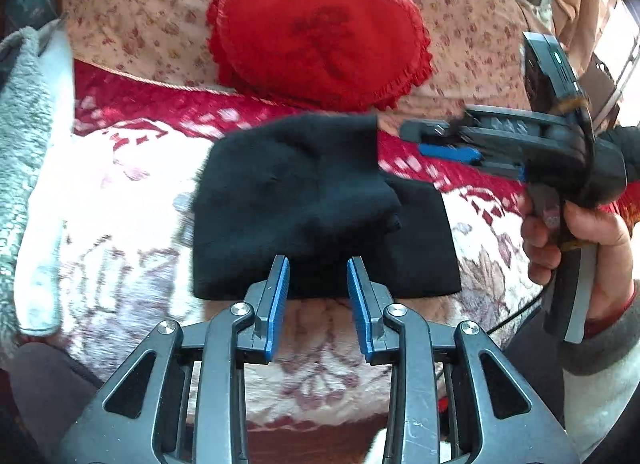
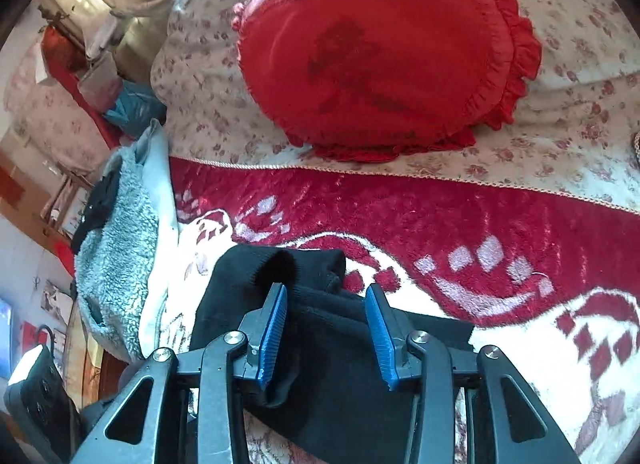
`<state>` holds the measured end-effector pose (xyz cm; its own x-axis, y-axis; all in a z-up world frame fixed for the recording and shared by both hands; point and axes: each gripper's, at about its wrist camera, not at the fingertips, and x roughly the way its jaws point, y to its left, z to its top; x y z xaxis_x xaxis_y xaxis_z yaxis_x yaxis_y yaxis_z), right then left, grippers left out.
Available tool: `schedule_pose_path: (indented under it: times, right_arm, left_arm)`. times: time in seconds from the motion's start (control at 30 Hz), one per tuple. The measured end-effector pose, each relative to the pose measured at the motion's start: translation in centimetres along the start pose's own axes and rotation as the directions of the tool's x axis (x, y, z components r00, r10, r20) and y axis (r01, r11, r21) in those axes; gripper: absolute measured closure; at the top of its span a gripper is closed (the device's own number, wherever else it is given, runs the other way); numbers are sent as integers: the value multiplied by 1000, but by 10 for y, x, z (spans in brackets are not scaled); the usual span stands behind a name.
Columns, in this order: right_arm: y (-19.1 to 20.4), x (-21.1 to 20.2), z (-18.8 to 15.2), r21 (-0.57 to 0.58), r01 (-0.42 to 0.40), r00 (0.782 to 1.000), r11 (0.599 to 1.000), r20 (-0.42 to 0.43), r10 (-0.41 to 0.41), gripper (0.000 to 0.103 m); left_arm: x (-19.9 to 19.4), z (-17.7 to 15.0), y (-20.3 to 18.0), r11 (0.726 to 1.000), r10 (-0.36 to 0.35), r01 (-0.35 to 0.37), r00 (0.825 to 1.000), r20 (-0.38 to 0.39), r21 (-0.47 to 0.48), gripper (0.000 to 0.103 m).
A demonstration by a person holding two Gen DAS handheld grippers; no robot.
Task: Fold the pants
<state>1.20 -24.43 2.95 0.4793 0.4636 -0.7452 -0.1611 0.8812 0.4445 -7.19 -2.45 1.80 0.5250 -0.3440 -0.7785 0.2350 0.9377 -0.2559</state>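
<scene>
Left wrist view: pants (image 1: 320,208) lie just beyond the spread left claw (image 1: 318,296).

Bright daylight overexposes the pale blanket (image 1: 132,200); motion blur smears the left view; fisheye edges darken.

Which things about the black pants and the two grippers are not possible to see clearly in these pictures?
- Black pants, left wrist view: dark, motion-blurred cloth hides the number of folded layers.
- Black pants, right wrist view: the near part is covered by the right gripper and cut off by the bottom edge.
- Right gripper, left wrist view: blur hides how far its jaws stand apart.
- Left gripper: absent from the right wrist view.
</scene>
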Motion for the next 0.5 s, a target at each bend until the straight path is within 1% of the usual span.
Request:
schedule_pose_path:
  times: [0.03, 0.07, 0.1, 0.17, 0.23, 0.27, 0.3, 0.43, 0.5]
  right_arm:
    - [3, -2, 0, 0, -13, 1000, 1000, 3, 13, 59]
    - [5, -3, 0, 3, -37, 999, 999, 3, 37, 56]
    - [6, -1, 1, 14, -77, 997, 997, -3, 77, 55]
    - [7, 7, -1, 37, -114, 993, 993, -29, 115, 54]
    - [11, 18, -2, 44, -110, 992, 993, -54, 112, 54]
    - [13, 24, -4, 39, -108, 992, 993, -61, 110, 54]
    - [16, 32, -5, 36, -103, 992, 994, -74, 106, 54]
    - [24, 53, -13, 35, -98, 988, 995, -117, 101, 54]
    - [30, 62, -16, 35, -96, 987, 995, -128, 99, 54]
  left_arm:
    - [-3, 2, 5, 1000, 11, -11, 1000, 15, -15, 74]
    - [-4, 6, 11, 999, 22, -21, 999, 26, -27, 70]
    - [-2, 10, 18, 998, 41, -40, 999, 35, -42, 68]
    - [4, 16, 27, 995, 72, -69, 997, 32, -73, 68]
    - [15, 21, 35, 991, 95, -92, 995, 22, -93, 68]
    - [24, 22, 39, 987, 125, -124, 992, 6, -99, 68]
    - [30, 23, 42, 985, 140, -139, 990, -6, -104, 68]
    - [50, 22, 52, 977, 164, -169, 985, -44, -132, 68]
    - [55, 21, 54, 973, 178, -182, 983, -39, -142, 61]
